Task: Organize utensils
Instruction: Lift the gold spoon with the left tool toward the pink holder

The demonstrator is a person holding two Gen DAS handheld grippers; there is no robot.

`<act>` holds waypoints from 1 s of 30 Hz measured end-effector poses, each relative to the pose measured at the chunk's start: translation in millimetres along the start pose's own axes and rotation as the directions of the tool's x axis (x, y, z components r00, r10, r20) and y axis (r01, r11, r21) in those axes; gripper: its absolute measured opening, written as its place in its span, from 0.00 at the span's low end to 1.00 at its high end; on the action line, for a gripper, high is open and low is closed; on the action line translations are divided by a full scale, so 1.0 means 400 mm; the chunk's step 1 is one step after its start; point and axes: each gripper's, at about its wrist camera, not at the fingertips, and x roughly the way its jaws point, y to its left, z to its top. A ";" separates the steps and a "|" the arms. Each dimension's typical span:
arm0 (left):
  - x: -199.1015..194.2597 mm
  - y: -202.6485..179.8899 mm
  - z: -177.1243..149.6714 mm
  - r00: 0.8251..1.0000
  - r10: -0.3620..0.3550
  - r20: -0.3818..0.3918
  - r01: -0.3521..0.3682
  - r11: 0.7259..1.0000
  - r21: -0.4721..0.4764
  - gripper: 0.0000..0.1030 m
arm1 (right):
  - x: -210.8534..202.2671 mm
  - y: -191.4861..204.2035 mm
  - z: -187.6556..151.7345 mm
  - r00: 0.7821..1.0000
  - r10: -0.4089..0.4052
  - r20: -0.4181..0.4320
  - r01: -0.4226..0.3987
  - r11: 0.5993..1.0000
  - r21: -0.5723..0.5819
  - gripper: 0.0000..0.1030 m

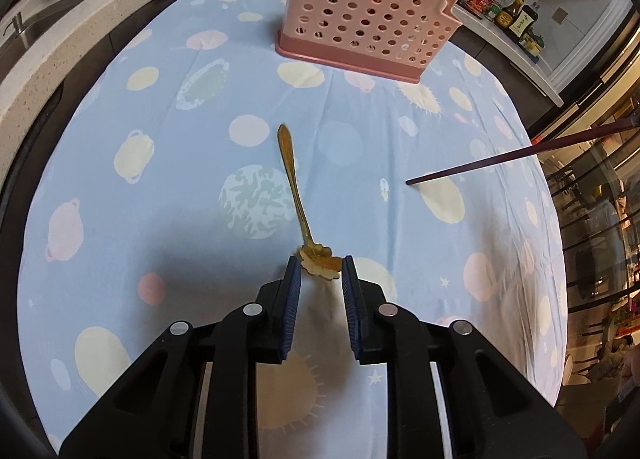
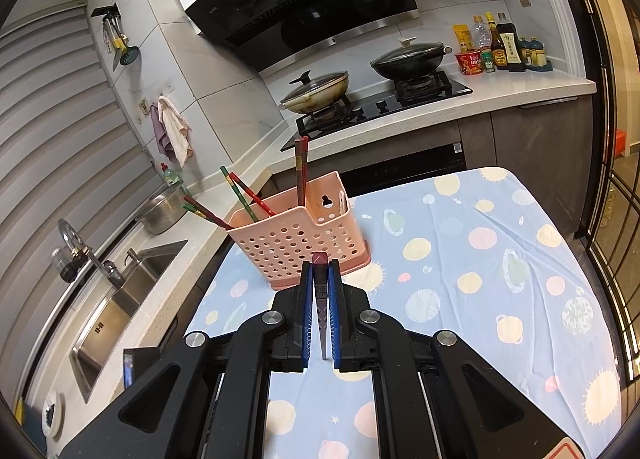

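A chopstick [image 2: 321, 299] is pinched by the right gripper [image 2: 321, 271] near the basket [image 2: 298, 235], while the spoon [image 1: 296, 195] is straddled by the left gripper's [image 1: 320, 271] open fingers, so closing probably comes next.

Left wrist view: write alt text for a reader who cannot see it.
The open left gripper flanks the flower-shaped bowl of a gold spoon lying on a blue planet-print tablecloth. A pink perforated utensil basket stands beyond, and a dark chopstick reaches in from the right.
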 end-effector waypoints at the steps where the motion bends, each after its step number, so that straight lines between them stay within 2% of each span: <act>1: 0.012 0.009 -0.003 1.000 0.000 -0.012 0.000 1.000 -0.018 0.19 | -0.001 0.001 -0.002 1.000 0.000 -0.001 0.000 1.000 -0.001 0.07; 10: 0.028 0.043 -0.003 0.999 -0.045 -0.019 0.042 0.992 -0.117 0.21 | -0.006 0.005 -0.003 1.000 0.000 -0.004 0.000 1.000 -0.008 0.07; 14: 0.021 0.072 -0.004 0.995 -0.095 0.001 0.094 0.975 -0.203 0.21 | -0.006 0.006 -0.003 1.000 0.003 -0.007 -0.003 1.000 -0.014 0.07; 17: 0.027 0.080 -0.008 0.994 -0.114 -0.004 0.110 0.967 -0.228 0.21 | -0.005 0.006 -0.001 1.000 0.004 -0.008 -0.004 1.000 -0.013 0.07; 23: 0.032 0.069 -0.008 0.995 -0.103 -0.001 0.100 0.971 -0.216 0.18 | -0.002 0.009 0.001 1.000 0.004 -0.011 -0.005 1.000 -0.016 0.07; 26: 0.032 0.065 -0.007 0.995 -0.102 -0.006 0.099 0.974 -0.202 0.04 | 0.000 0.011 0.003 1.000 0.006 -0.013 -0.006 1.000 -0.021 0.07; 30: 0.020 0.043 -0.004 0.998 -0.058 0.001 0.057 0.988 -0.140 0.02 | 0.001 0.014 0.004 1.000 0.010 -0.015 -0.010 1.000 -0.026 0.07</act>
